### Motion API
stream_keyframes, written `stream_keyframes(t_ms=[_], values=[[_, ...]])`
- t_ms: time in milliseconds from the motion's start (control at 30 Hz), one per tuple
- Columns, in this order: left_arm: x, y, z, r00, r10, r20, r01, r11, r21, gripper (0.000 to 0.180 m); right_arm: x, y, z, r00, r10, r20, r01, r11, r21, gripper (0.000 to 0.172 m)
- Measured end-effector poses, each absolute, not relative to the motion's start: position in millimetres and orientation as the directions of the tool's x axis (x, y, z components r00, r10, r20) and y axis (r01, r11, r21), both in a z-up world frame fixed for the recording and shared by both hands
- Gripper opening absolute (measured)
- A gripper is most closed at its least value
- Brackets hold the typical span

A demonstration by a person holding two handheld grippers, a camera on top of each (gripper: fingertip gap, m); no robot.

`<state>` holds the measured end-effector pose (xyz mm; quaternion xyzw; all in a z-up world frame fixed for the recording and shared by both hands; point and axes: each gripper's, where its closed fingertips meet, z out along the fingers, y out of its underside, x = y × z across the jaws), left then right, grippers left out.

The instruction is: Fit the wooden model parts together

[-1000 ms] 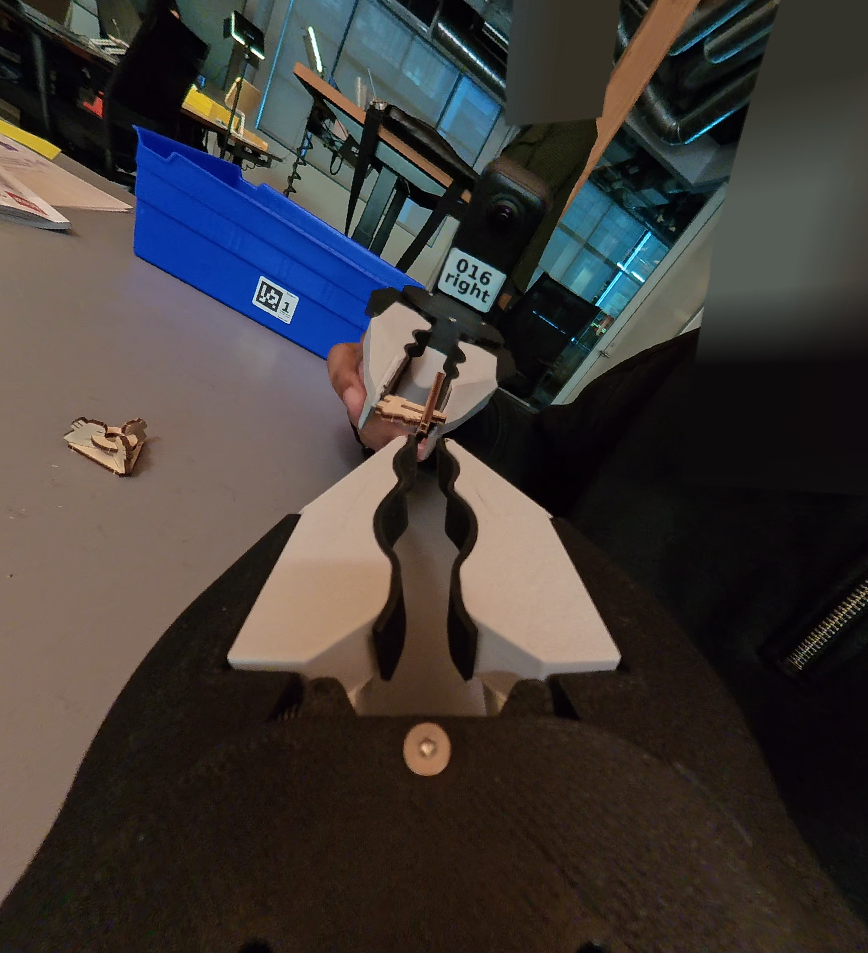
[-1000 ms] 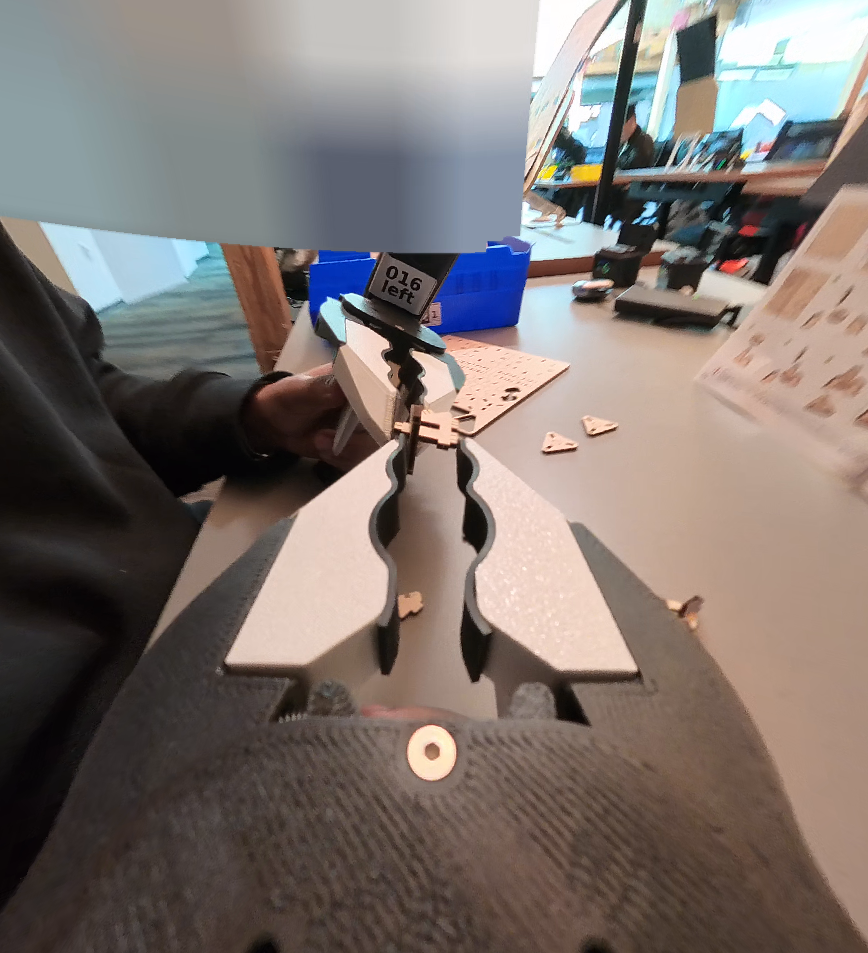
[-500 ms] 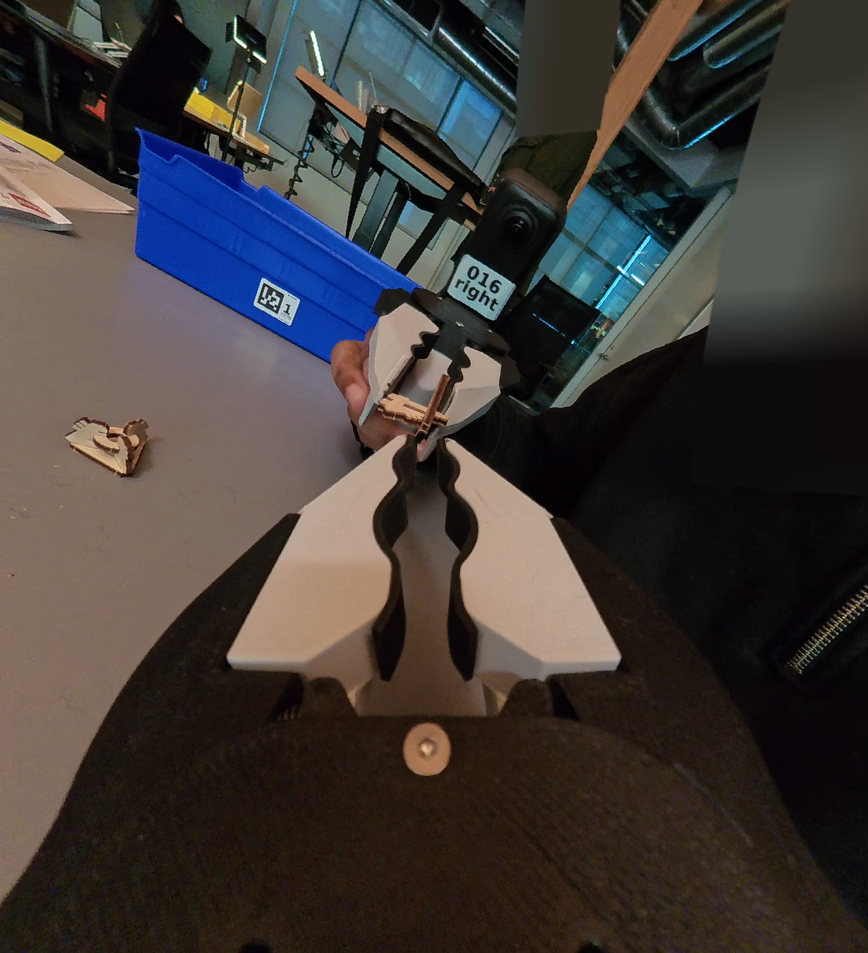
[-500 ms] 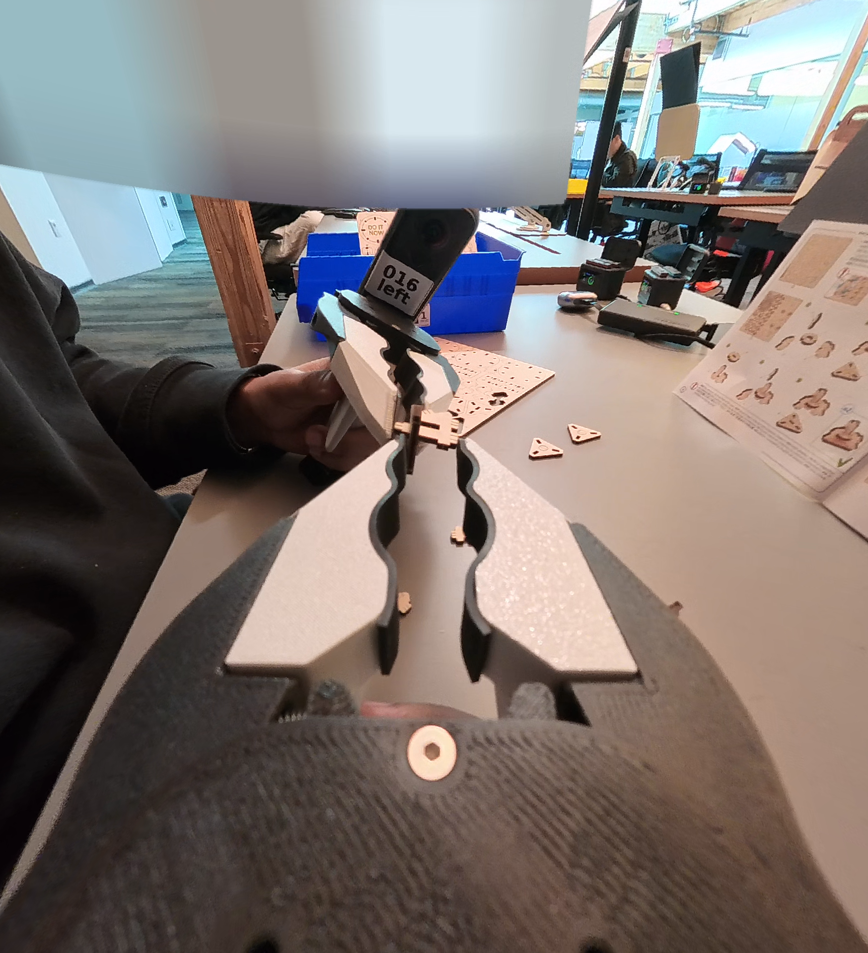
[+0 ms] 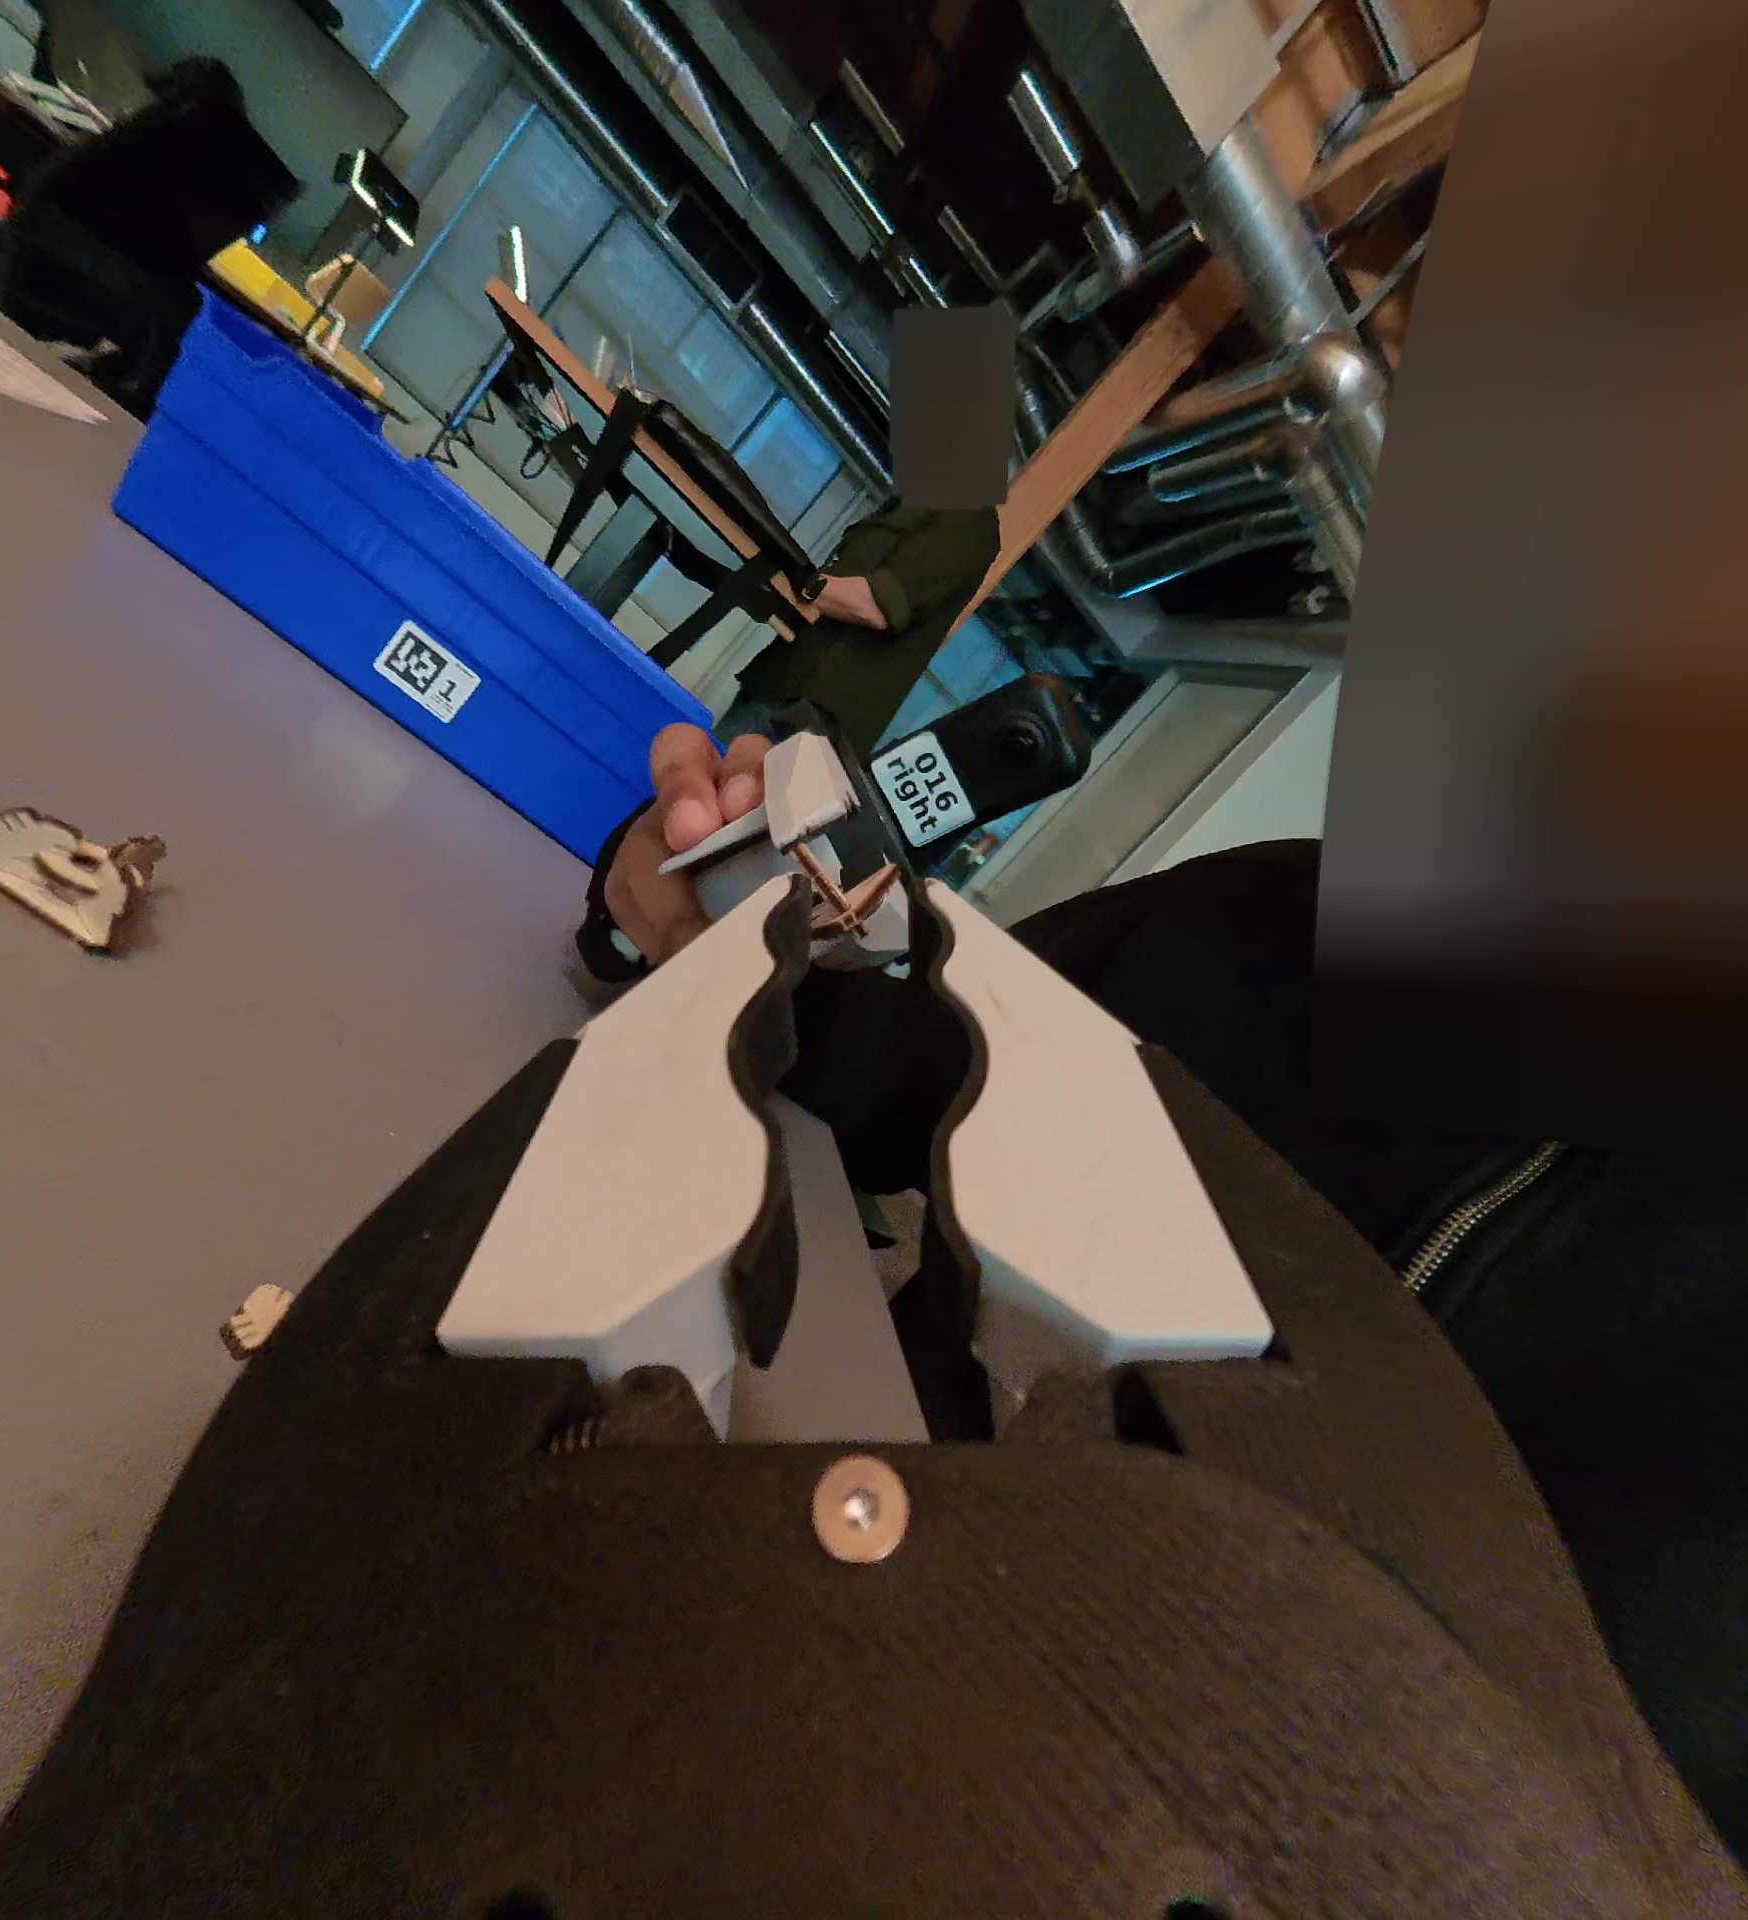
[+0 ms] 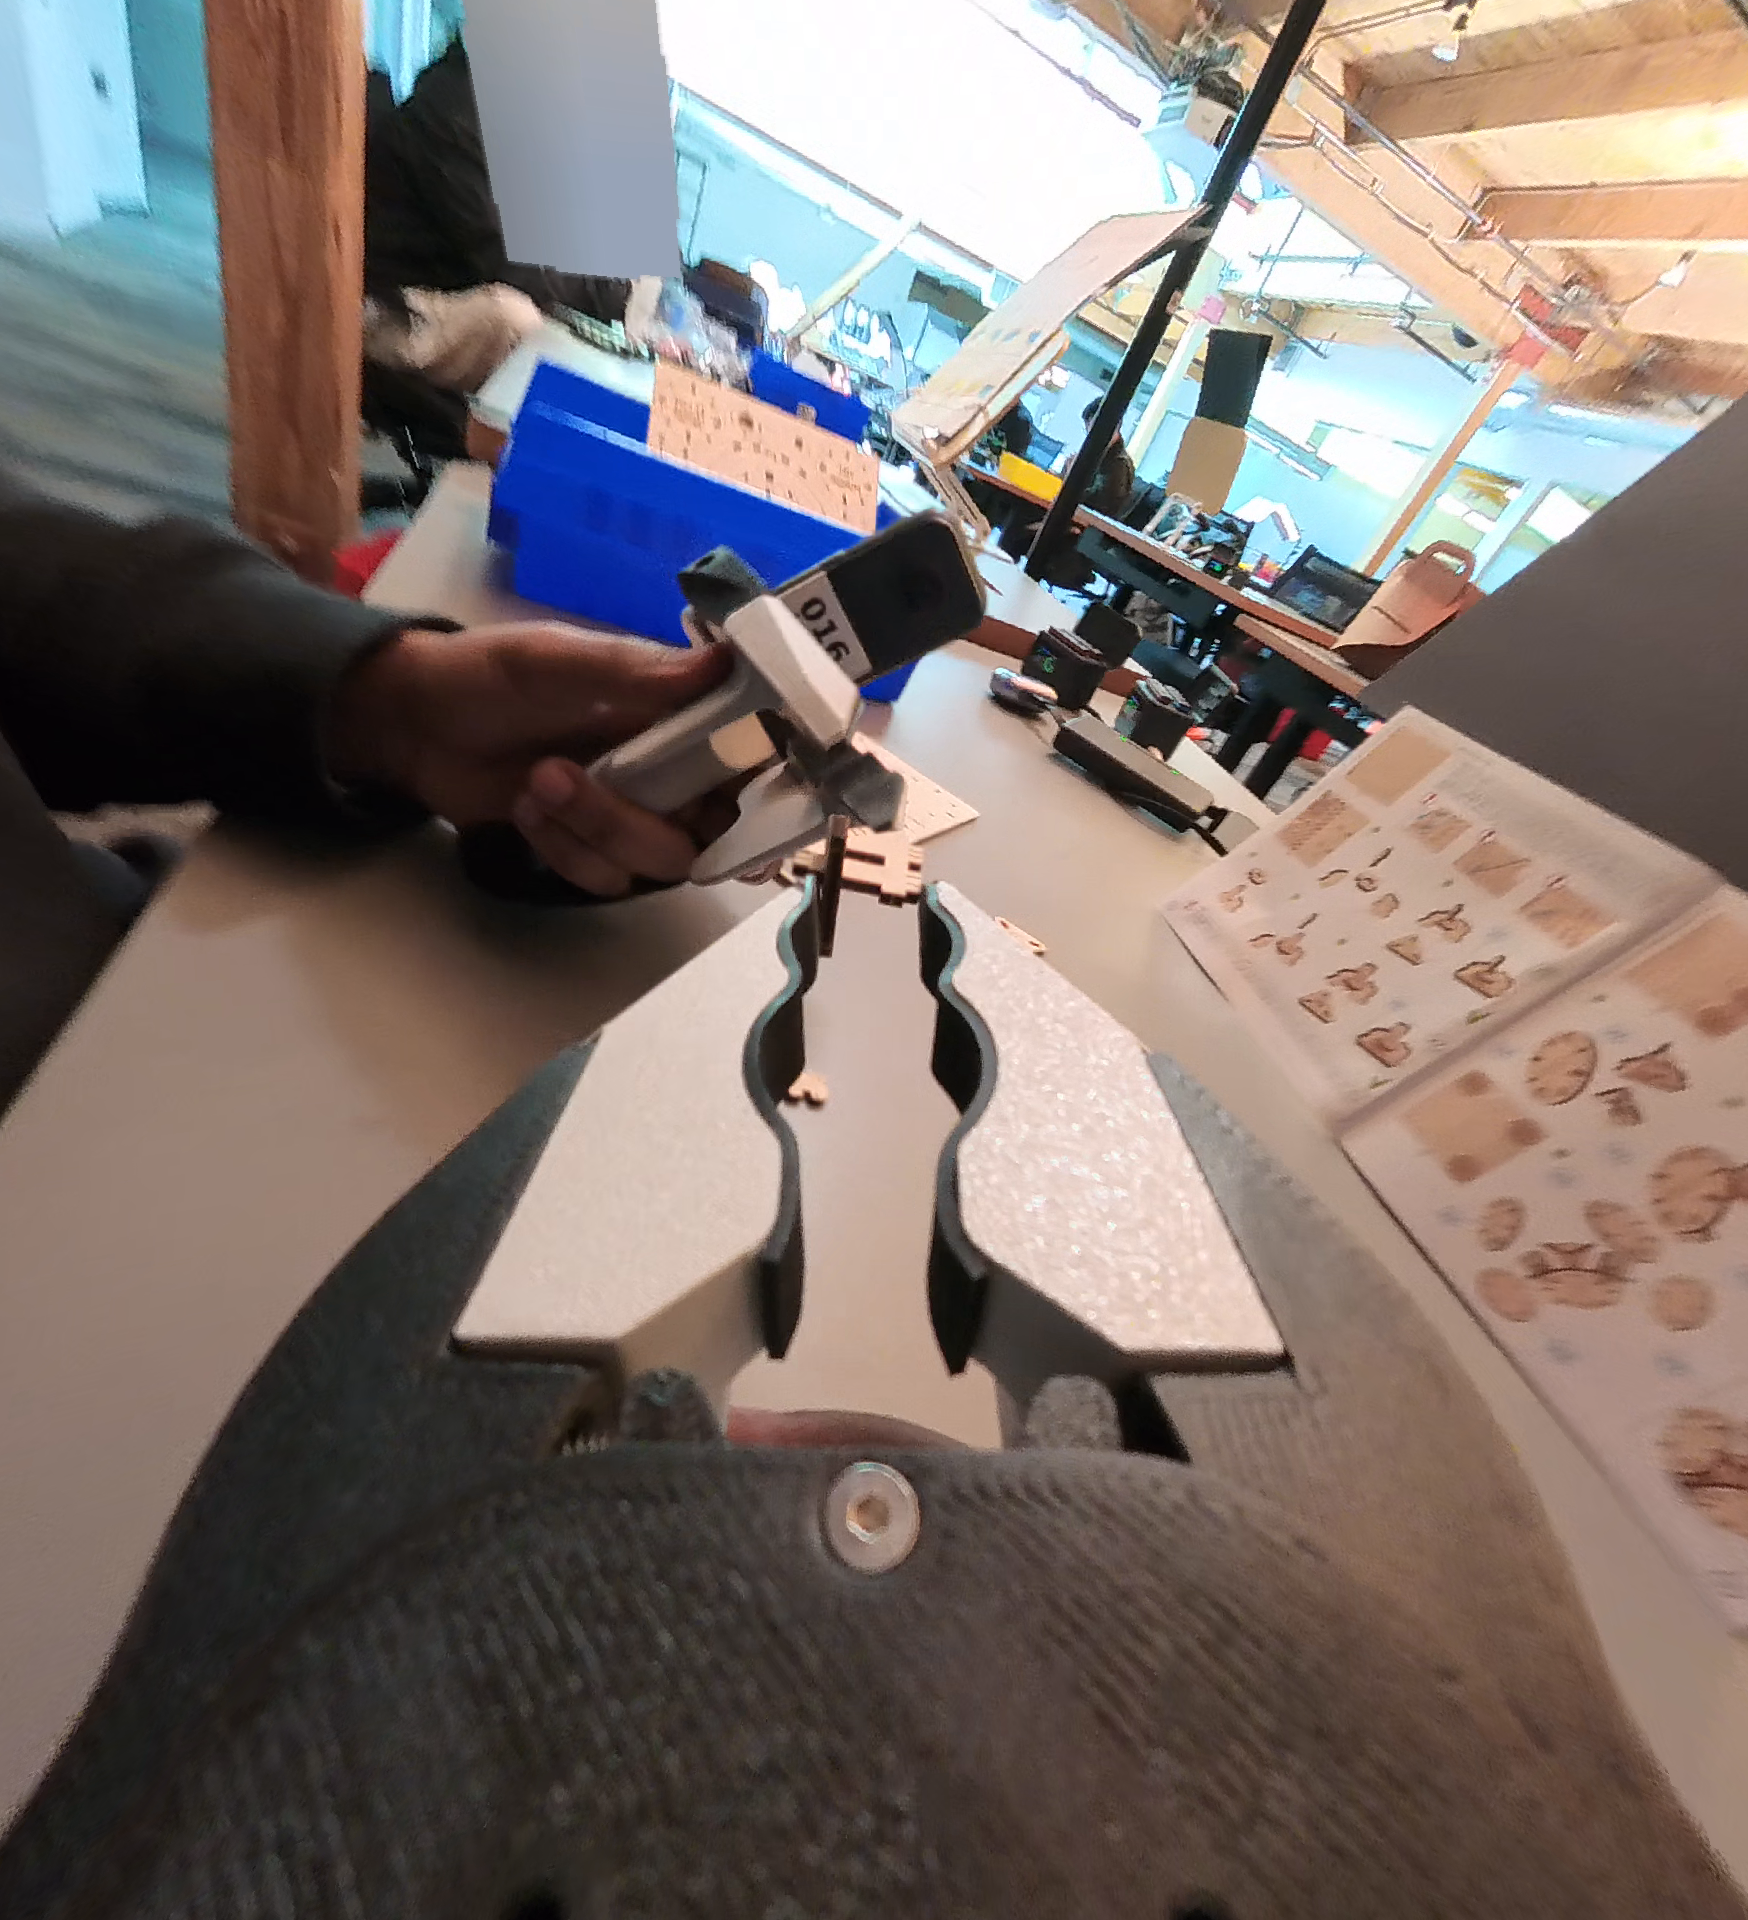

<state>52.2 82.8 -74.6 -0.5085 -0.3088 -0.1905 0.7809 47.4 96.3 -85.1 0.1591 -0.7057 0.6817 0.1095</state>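
Grey tabletop (image 5: pixel 226 1039), matte, plain. On it, left wrist view: blue plastic bin (image 5: pixel 350 561) w/ white sticker on its side, far side; small assembly of thin wooden pcs (image 5: pixel 59 878) lying well apart from bin; one tiny wooden pc (image 5: pixel 255 1320) nearer the camera. Right wrist view: another blue bin (image 6: pixel 641 520) at far edge w/ a perforated wooden sheet standing in it; a 2nd perforated wooden sheet (image 6: pixel 927 805) flat on the top; printed instruction sheets (image 6: pixel 1535 1091) to the right; tiny wooden pc (image 6: pixel 808 1091); dark flat device w/ cable (image 6: pixel 1130 764) and other small dark items farther back.
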Motion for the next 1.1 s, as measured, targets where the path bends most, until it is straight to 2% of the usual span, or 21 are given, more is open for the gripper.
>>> stream_keyframes(t_ms=[133,233,300,367,433,500,633,767,933,1100], values=[[51,86,-82,0.686,-0.03,0.727,0.677,0.393,-0.622,0.02,50,95,-90,-0.919,-0.084,0.386,-0.39,0.035,-0.92,0.017],[51,87,-87,0.64,-0.06,0.766,0.724,0.381,-0.575,0.021,51,93,-93,-0.938,-0.107,0.329,-0.336,0.047,-0.941,0.017],[50,87,-87,0.618,-0.093,0.781,0.745,0.388,-0.543,0.022,51,90,-98,-0.975,-0.153,0.16,-0.176,0.092,-0.98,0.017],[48,83,-85,0.62,-0.09,0.779,0.737,0.408,-0.54,0.024,48,89,-96,-0.975,-0.2,-0.099,0.076,0.12,-0.99,0.017],[46,80,-84,0.636,-0.06,0.769,0.712,0.429,-0.555,0.026,44,91,-88,-0.902,-0.264,-0.342,0.317,0.135,-0.939,0.017],[43,78,-85,0.645,-0.022,0.764,0.692,0.44,-0.572,0.028,40,93,-84,-0.822,-0.305,-0.48,0.458,0.146,-0.877,0.016],[42,76,-80,0.686,0.028,0.727,0.639,0.454,-0.62,0.029,43,91,-89,-0.798,-0.308,-0.518,0.483,0.188,-0.855,0.017],[46,81,-77,0.753,0.122,0.646,0.554,0.413,-0.723,0.028,49,91,-89,-0.743,-0.338,-0.577,0.535,0.218,-0.816,0.017],[51,92,-81,0.809,0.241,0.537,0.46,0.31,-0.832,0.026,42,96,-78,-0.54,-0.397,-0.742,0.716,0.247,-0.653,0.017],[49,96,-87,0.825,0.382,0.417,0.36,0.216,-0.908,0.015,47,96,-80,-0.362,-0.417,-0.834,0.789,0.339,-0.512,0.018]])
